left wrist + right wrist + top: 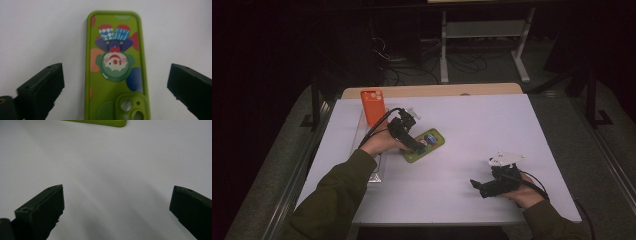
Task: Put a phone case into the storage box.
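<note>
You have an orange phone case [373,105] standing upright on the white surface [482,130], just beyond the left gripper. Behind the surface, cables [412,62] lie on the floor.

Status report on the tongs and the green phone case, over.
Left tongs open, straddling green phone case, not gripping. Right tongs open, empty. Orange phone case stands apart, nothing blocking.

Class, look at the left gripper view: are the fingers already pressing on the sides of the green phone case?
No: the green phone case lies between the left gripper fingers with bare table on both sides.

L gripper [418,145] fingers spread wide, angled down; R gripper [477,186] fingers also spread, held low.
</note>
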Tool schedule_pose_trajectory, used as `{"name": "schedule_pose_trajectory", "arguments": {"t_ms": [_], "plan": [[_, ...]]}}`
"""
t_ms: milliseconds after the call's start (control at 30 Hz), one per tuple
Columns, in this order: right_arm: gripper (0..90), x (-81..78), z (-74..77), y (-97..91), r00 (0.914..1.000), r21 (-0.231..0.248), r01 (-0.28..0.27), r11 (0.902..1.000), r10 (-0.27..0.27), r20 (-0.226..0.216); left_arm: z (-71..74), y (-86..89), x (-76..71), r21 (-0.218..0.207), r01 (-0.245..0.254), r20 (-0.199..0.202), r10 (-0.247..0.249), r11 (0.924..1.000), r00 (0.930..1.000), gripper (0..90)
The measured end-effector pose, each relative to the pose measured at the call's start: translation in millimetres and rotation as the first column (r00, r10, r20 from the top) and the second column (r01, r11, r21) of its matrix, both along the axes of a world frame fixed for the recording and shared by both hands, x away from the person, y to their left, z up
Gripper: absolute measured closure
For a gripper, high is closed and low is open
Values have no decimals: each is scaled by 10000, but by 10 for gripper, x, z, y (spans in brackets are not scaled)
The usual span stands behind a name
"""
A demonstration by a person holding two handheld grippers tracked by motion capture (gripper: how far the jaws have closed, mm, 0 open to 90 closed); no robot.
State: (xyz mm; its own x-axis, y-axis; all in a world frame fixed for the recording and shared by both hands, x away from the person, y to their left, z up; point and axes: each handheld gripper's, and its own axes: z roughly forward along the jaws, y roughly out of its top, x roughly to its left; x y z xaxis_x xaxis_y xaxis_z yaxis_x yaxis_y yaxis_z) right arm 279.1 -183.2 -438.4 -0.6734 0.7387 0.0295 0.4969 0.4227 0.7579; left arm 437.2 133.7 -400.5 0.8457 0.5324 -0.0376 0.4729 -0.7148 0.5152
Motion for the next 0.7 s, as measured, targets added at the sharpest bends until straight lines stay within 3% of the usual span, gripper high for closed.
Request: {"name": "schedule_pose_trajectory", "arguments": {"t_ms": [100, 200, 433, 700], "plan": [[0, -1, 0, -3, 10000, 11, 14, 10000, -14, -15, 1, -8, 1, -27, -24, -52, 23, 10000, 10000, 55], [0, 1, -1, -1, 10000, 7, 7, 10000, -7, -7, -2, -29, -2, 305, 18, -232, -11, 9995, 9997, 55], [0, 2, -3, 1, 10000, -14, -11, 10000, 11, 4, -3, -178, -43, 560, 166, -87, -161, 9983, 9998, 55], [0, -1, 3, -11, 10000, -7, -58, 10000, 58, 38, -148, -271, 2, 800, -114, -443, 150, 9967, 9989, 54]]}}
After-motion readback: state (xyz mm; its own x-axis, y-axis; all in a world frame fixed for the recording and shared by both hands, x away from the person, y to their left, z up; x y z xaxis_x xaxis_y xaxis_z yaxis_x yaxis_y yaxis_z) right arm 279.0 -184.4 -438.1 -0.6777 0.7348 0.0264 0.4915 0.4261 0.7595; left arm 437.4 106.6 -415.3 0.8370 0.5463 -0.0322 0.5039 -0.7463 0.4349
